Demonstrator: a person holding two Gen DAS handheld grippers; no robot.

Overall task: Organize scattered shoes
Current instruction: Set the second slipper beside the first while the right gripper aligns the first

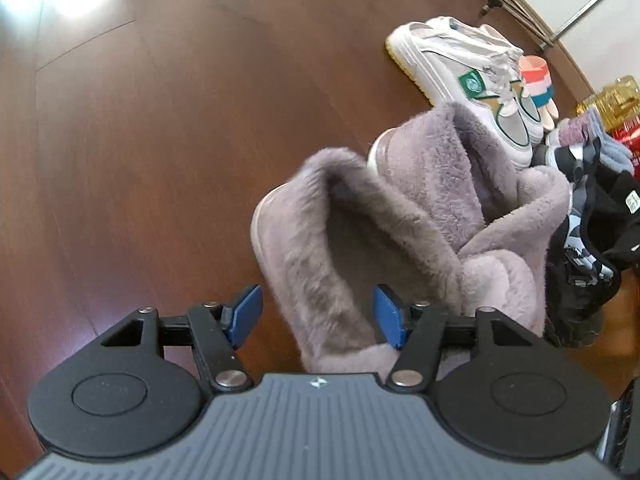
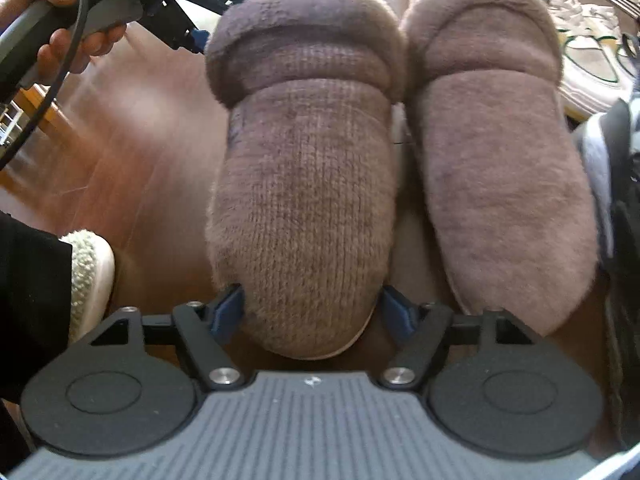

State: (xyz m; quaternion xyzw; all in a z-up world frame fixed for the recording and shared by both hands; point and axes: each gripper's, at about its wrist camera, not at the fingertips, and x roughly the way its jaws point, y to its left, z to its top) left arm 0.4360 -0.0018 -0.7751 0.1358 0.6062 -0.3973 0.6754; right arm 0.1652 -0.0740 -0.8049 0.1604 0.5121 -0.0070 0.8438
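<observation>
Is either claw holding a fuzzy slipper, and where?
The right gripper has its jaws around the toe of one fluffy slipper; whether they squeeze it is unclear. The left gripper holds nothing.

**A lived-in room at home**

This looks like a home, most likely an entryway or bedroom corner. The floor [image 1: 140, 140] is dark polished wood planks. On it lie fluffy purple slippers [image 1: 360, 232], and just beyond them white sneakers [image 1: 452, 64], striped socks [image 1: 538, 80] and a heap of dark clothes [image 1: 592, 240]. Behind the sneakers stands a metal rack [image 1: 516, 4] against a pale wall.
</observation>
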